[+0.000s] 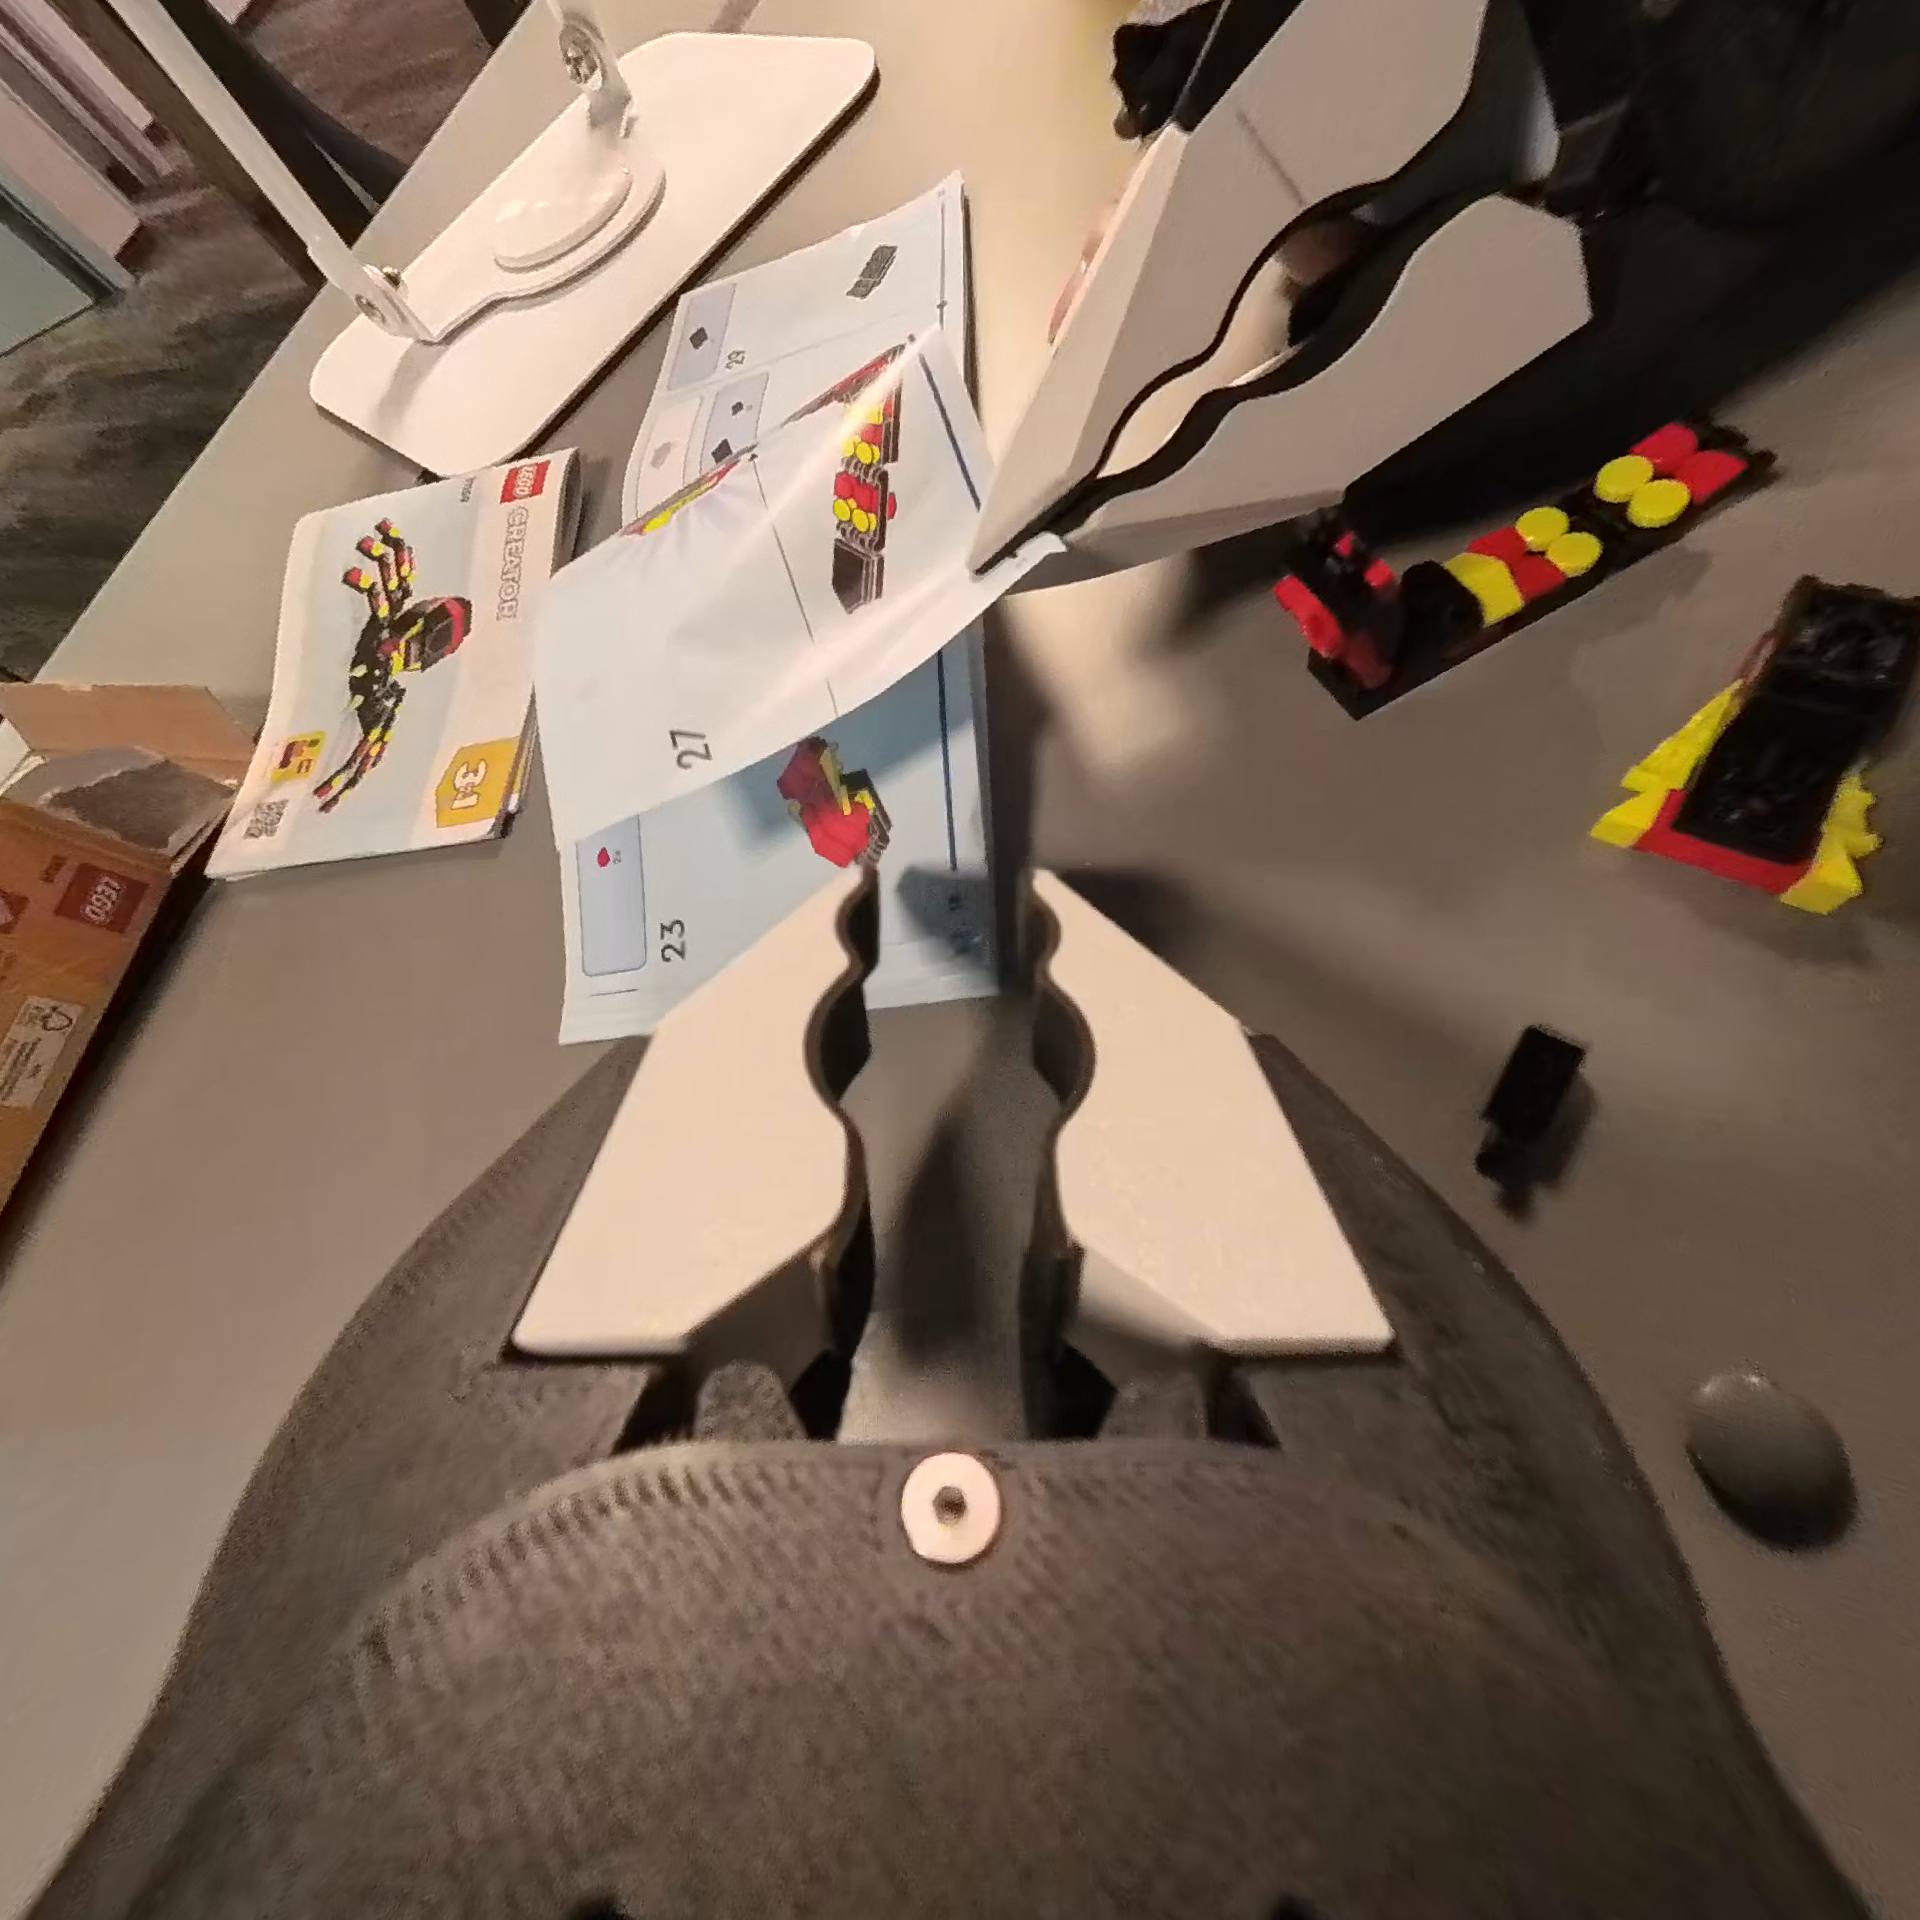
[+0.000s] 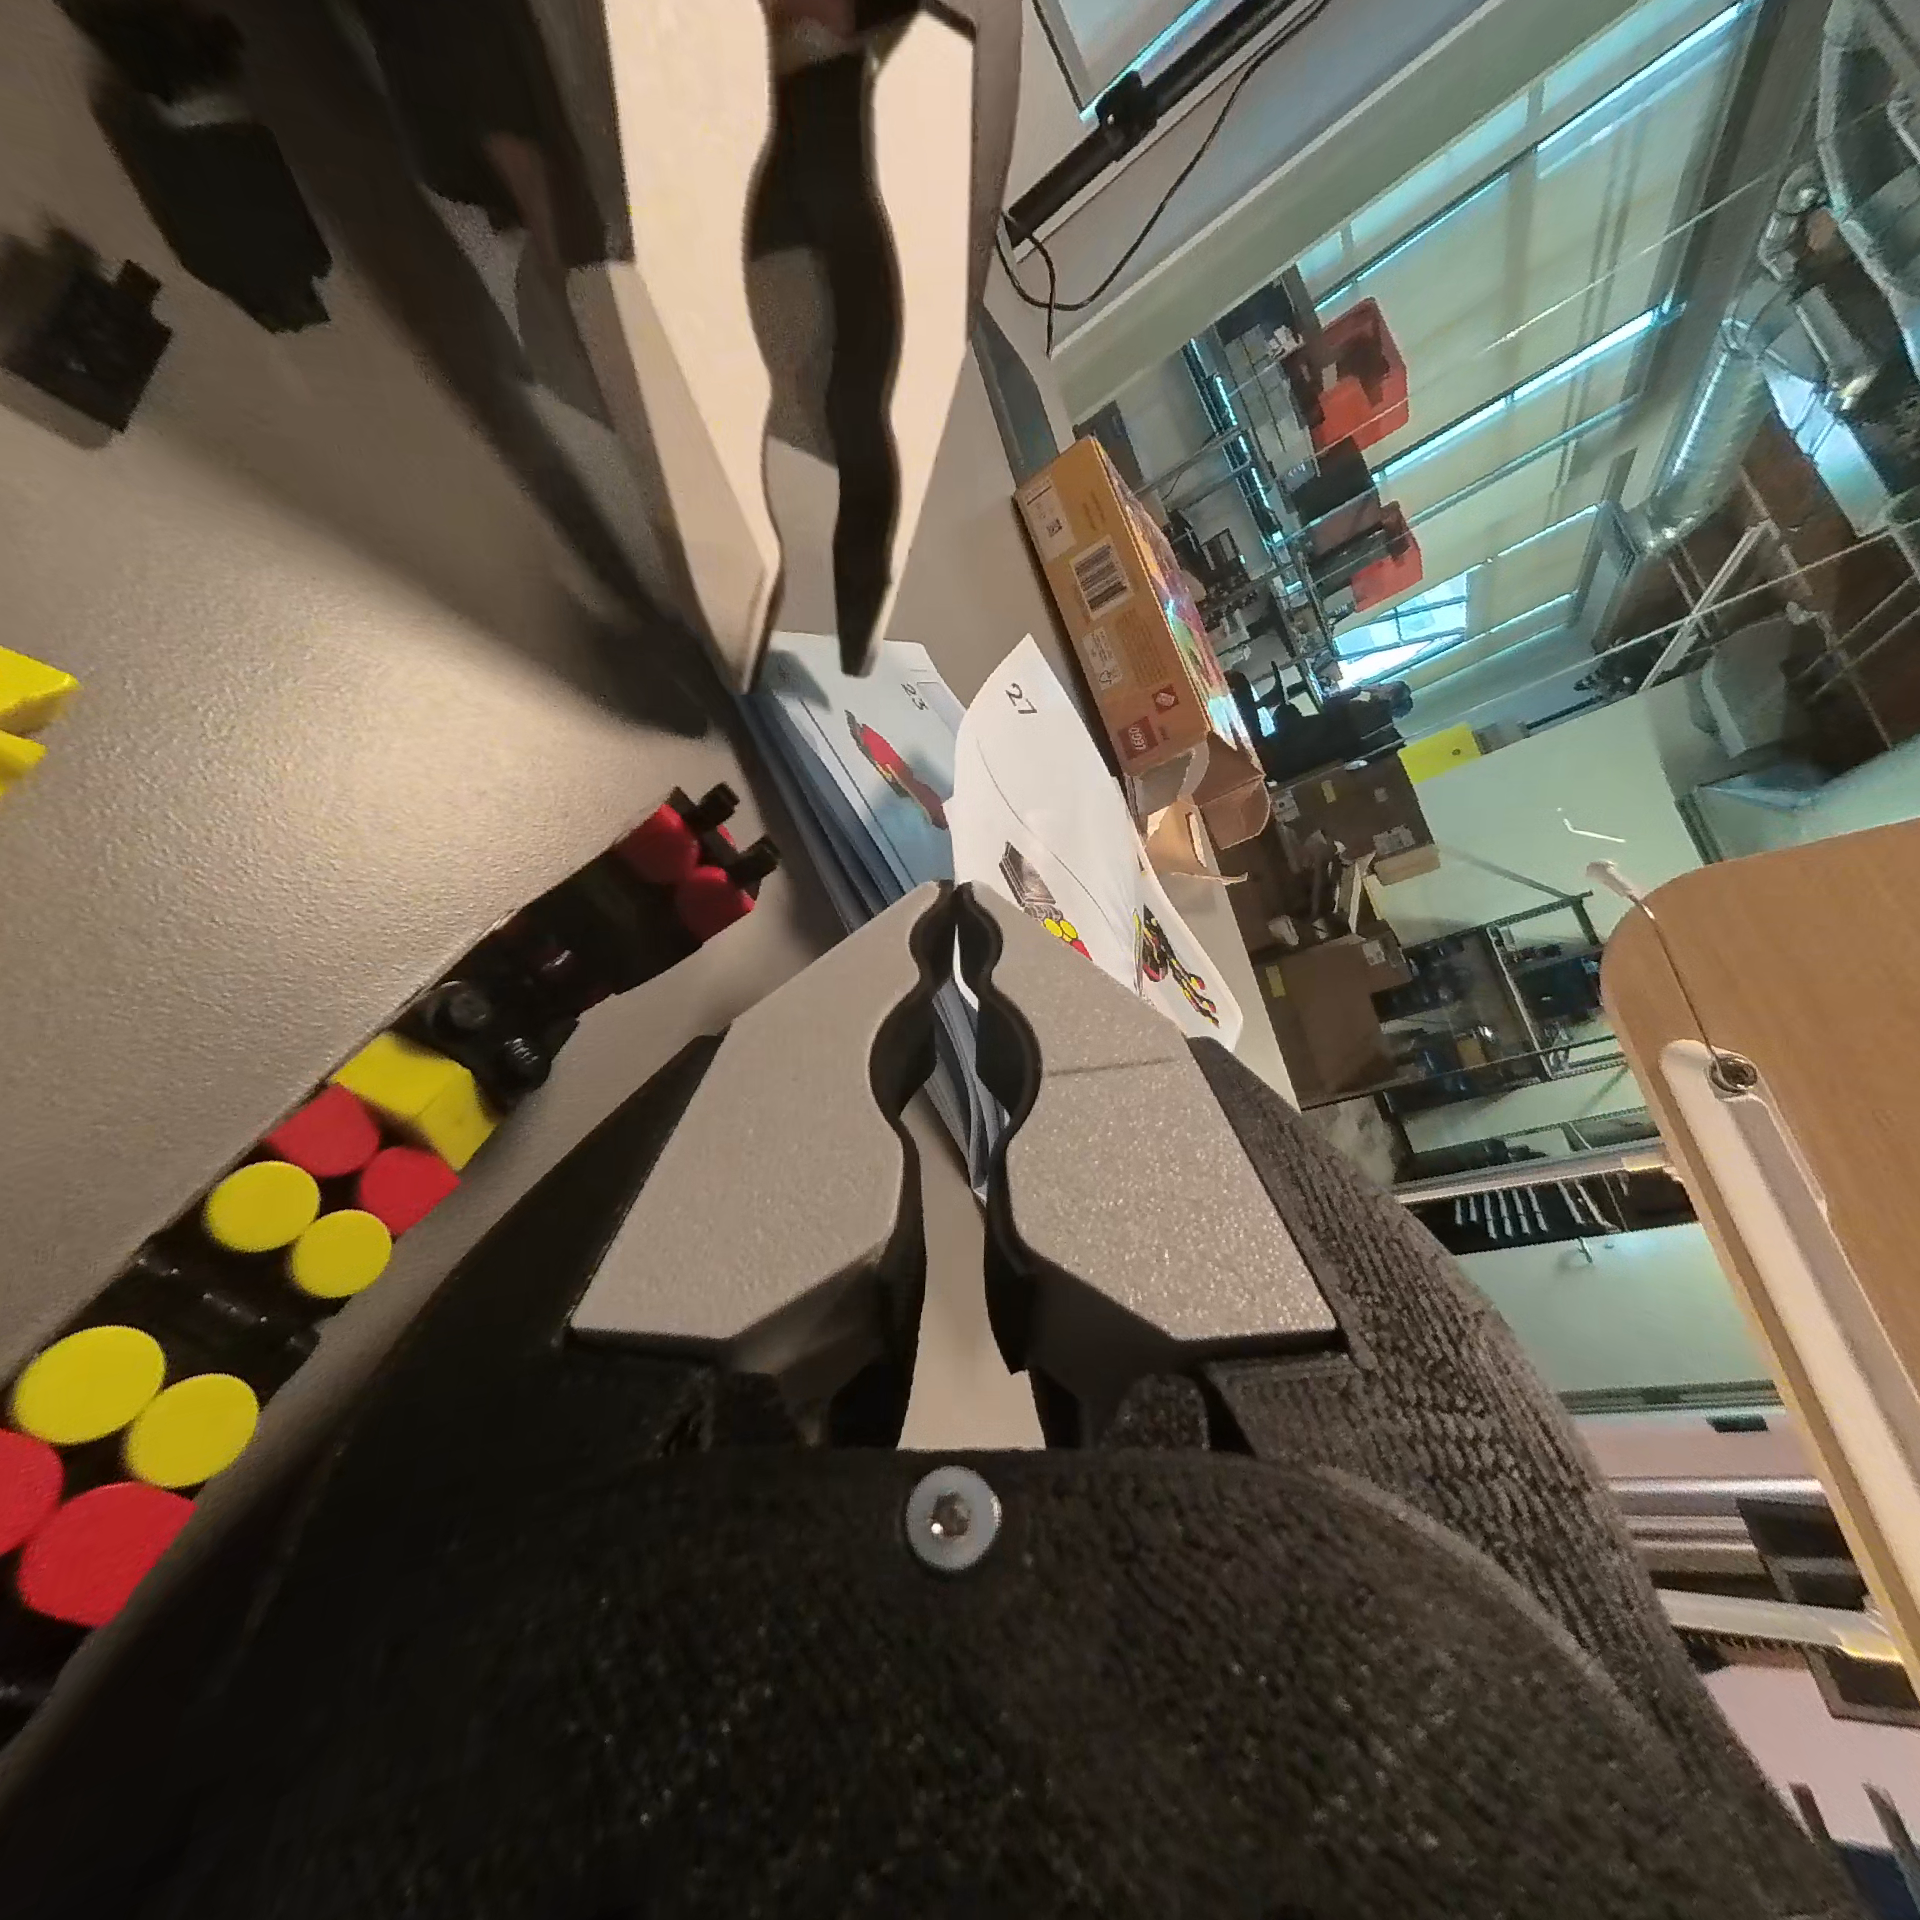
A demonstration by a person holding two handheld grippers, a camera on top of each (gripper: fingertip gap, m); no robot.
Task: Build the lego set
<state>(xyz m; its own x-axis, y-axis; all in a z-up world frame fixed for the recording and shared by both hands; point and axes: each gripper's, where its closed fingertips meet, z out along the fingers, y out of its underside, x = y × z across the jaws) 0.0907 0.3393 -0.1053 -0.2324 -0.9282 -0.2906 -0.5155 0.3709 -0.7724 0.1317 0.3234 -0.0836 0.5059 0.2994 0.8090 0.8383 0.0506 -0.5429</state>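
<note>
An open instruction booklet (image 1: 727,935) lies on the grey table (image 1: 312,1143). My right gripper (image 1: 1013,551) is shut on the corner of one page (image 1: 748,644) and holds it lifted and curled over the booklet. In the right wrist view the page (image 2: 1049,810) runs into my right gripper's closed fingertips (image 2: 956,899). My left gripper (image 1: 951,888) is open, its tips apart over the booklet's near right corner, with nothing between them. It also shows in the right wrist view (image 2: 821,655), tips down at the booklet's edge.
A long black plate with red and yellow pieces (image 1: 1527,571) and a black, red and yellow build (image 1: 1756,758) lie to the right. A small black piece (image 1: 1532,1101) lies nearer. A second booklet (image 1: 395,675), a white lamp base (image 1: 592,229) and a cardboard box (image 1: 83,883) are on the left. About 6 cm separates my left fingertips from my right. My left tips are roughly 9 cm from the small black piece (image 1: 1532,1101). My right wrist view (image 2: 94,330) looks at it from another angle.
</note>
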